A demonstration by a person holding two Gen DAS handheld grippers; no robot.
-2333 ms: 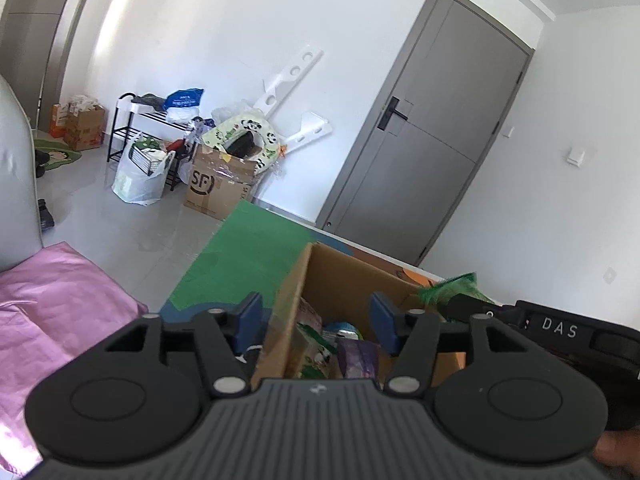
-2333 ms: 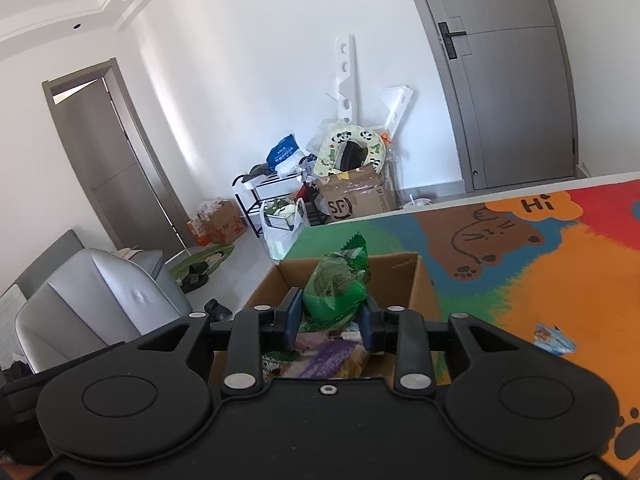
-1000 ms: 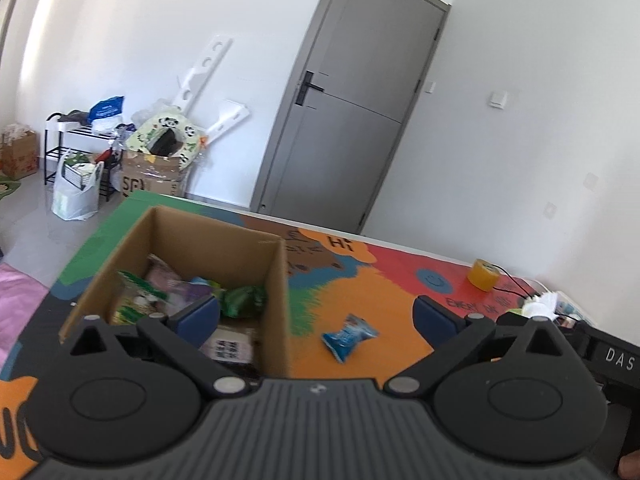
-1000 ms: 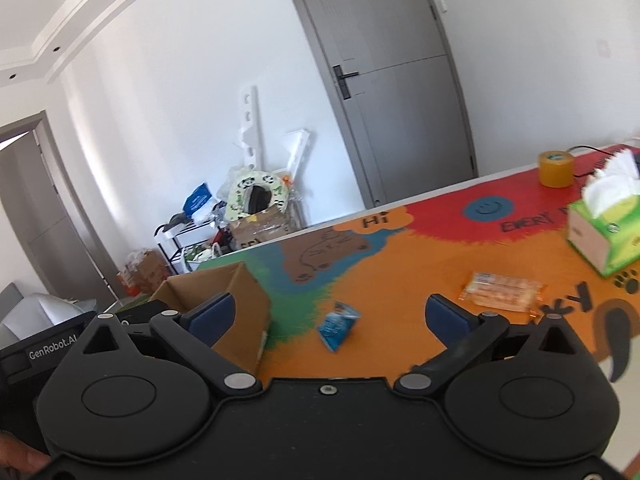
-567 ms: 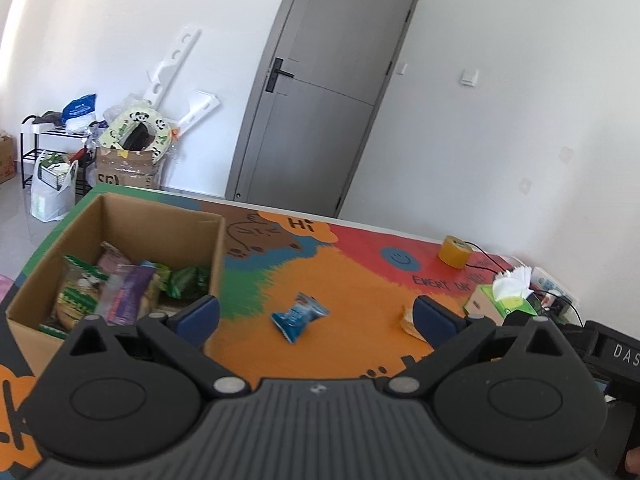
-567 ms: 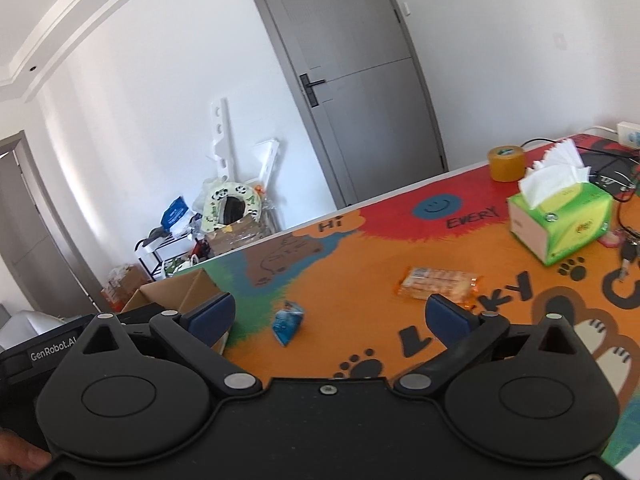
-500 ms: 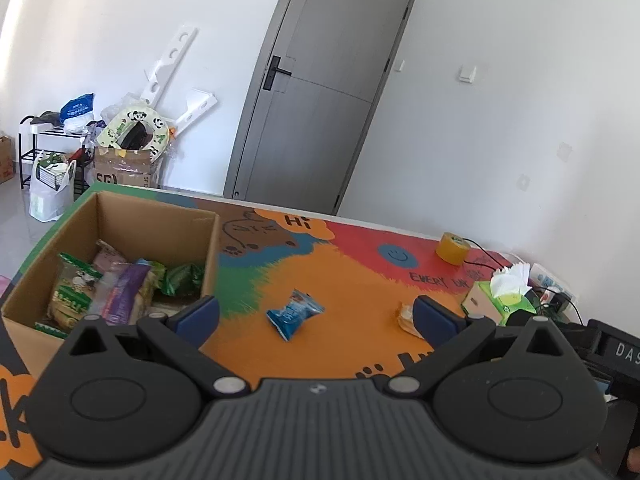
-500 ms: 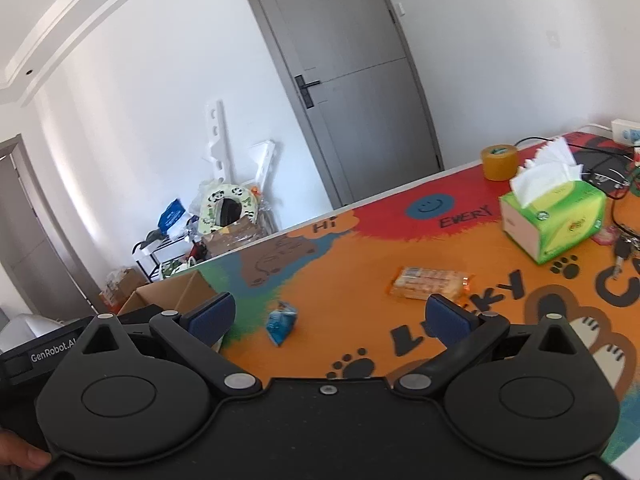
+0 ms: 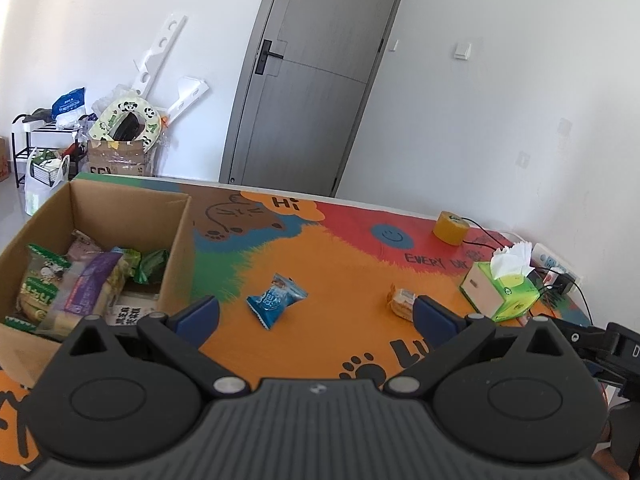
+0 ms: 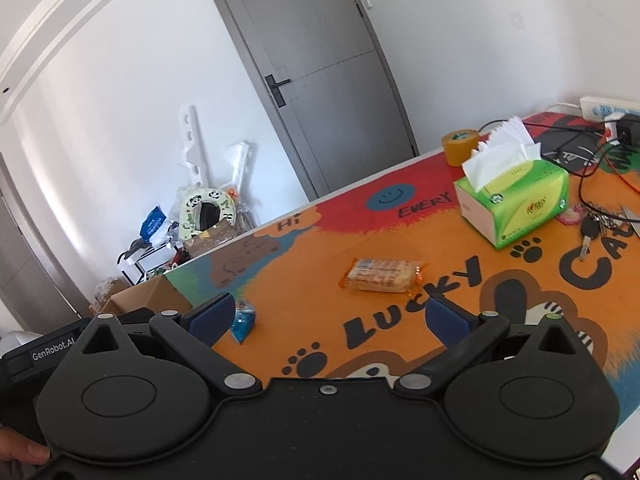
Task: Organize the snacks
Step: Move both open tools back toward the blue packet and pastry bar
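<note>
Grippers: left gripper [image 9: 316, 312] and right gripper [image 10: 328, 316] are held spread, empty.
Wafer pack [image 10: 382, 275]: mid-table, ahead of right gripper, long axis crosswise.
Blue packet [image 9: 276, 298]: nearer left gripper, beside box [image 9: 176, 240].

Colourful table mat [image 9: 344, 264] under scattered snacks [image 9: 276, 299]

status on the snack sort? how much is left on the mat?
Done: several packets, including a green one, already lie in the cardboard box. In hand: nothing; left claw and right claw are both open and empty. Left: the blue packet and the orange biscuit pack on the mat.
</note>
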